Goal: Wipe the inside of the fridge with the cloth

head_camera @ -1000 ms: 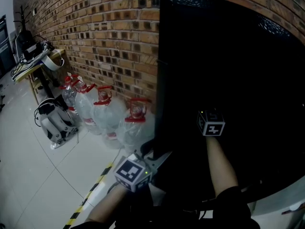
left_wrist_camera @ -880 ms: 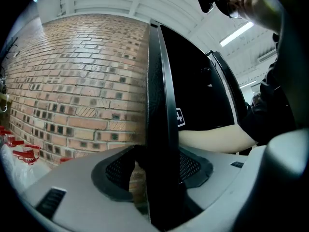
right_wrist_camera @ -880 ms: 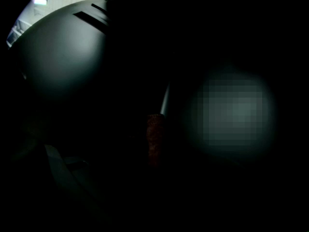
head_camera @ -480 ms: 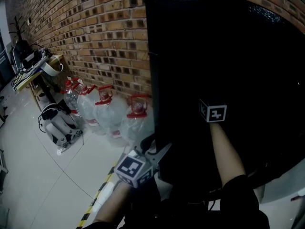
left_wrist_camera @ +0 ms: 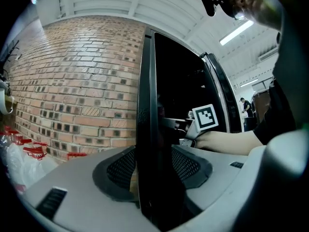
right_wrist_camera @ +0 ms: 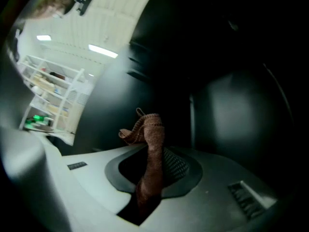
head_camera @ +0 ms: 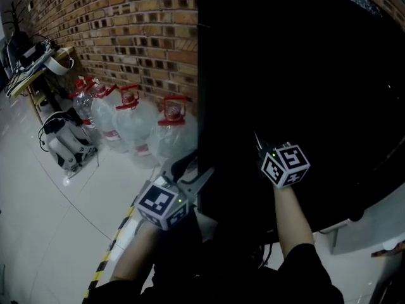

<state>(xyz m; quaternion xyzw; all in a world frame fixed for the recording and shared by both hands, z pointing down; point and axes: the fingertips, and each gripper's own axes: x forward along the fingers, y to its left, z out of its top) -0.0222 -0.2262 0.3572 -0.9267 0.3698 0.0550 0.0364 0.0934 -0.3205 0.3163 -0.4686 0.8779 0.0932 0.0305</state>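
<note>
Cloth (right_wrist_camera: 150, 129), brown and ribbed, stands pinched between the closed jaws of the right gripper (right_wrist_camera: 152, 156). Its loose end curls forward, ready to meet the dark inside of the fridge (right_wrist_camera: 231, 81), which it faces without visibly touching. The left gripper (left_wrist_camera: 153, 178) is clamped on the free edge of the glossy black door (left_wrist_camera: 145, 95), likely to hold it open. Beyond that edge are a rough brick wall (left_wrist_camera: 77, 71) and clear water bottles (head_camera: 136, 122).

The fridge door (left_wrist_camera: 147, 129) is smooth, glossy black. The cloth (right_wrist_camera: 152, 149) is brown with a rough woven surface. The left wall (head_camera: 126, 30) is matt, rough brick. The bottles (head_camera: 136, 128) are clear plastic, and the floor (head_camera: 38, 220) is shiny tile.
</note>
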